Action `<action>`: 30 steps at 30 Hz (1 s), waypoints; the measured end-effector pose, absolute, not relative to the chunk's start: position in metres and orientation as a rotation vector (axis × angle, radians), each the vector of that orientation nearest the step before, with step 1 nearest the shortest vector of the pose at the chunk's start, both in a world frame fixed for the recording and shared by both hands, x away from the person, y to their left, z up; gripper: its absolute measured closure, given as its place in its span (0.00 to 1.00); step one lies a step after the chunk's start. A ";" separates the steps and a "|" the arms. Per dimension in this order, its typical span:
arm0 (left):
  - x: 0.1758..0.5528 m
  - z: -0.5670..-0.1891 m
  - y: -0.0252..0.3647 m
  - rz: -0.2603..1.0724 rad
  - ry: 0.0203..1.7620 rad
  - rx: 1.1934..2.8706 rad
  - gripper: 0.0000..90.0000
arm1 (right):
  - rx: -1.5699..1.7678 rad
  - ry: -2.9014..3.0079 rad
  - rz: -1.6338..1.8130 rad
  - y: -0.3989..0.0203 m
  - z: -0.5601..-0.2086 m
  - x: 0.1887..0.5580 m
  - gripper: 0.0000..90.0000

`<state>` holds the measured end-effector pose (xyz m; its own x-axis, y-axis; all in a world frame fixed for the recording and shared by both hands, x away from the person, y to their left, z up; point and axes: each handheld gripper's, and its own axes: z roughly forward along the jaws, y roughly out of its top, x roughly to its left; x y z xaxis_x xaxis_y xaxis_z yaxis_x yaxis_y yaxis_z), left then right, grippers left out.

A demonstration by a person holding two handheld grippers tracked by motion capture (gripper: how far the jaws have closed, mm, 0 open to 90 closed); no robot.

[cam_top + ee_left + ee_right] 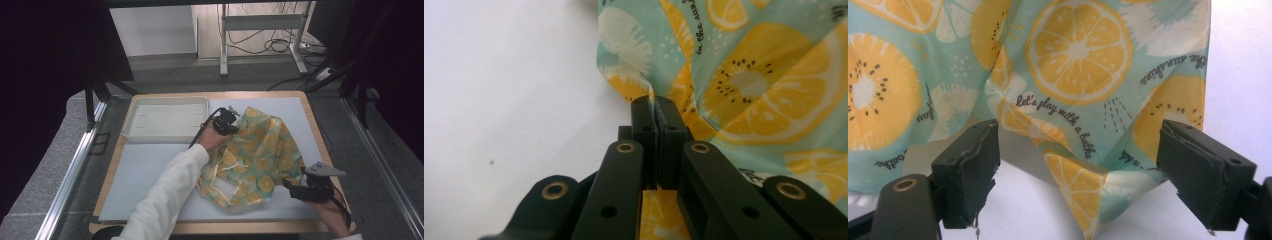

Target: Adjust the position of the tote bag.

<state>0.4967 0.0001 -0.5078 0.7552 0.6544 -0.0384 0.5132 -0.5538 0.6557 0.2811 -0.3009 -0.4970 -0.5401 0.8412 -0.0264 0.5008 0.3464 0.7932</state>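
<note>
The near left of the table (145,175) lies bare, a wide stretch of white mat broken only by the person's white sleeve (165,200), which crosses it on a slant from the near edge. At the far left the white tray (167,119) stands with raised walls that block a low sweep. The lemon-print cloth (255,155) lies rumpled over the middle and right, its folds rising off the mat. A bare strip runs along the far right edge beyond the cloth. The left tool (234,125) sits just beside the tray's right wall, leaving a narrow gap there. The right tool (290,187) fills the near right corner.
</note>
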 end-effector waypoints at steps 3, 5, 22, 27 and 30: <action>0.495 -0.502 0.006 0.272 0.873 2.260 0.99 | 1.173 2.178 1.059 -0.301 -0.497 0.281 0.20; 0.492 -0.497 0.011 0.262 0.878 2.237 0.99 | 1.174 2.169 1.063 -0.302 -0.495 0.281 0.20; 0.477 -0.483 0.041 0.223 0.853 2.167 1.00 | 1.253 2.087 1.059 -0.321 -0.489 0.261 0.20; 0.472 -0.480 0.046 0.214 0.846 2.155 1.00 | 1.268 2.083 1.044 -0.323 -0.489 0.257 0.20; 0.470 -0.479 0.048 0.210 0.844 2.151 1.00 | 1.268 2.075 1.027 -0.323 -0.488 0.255 0.21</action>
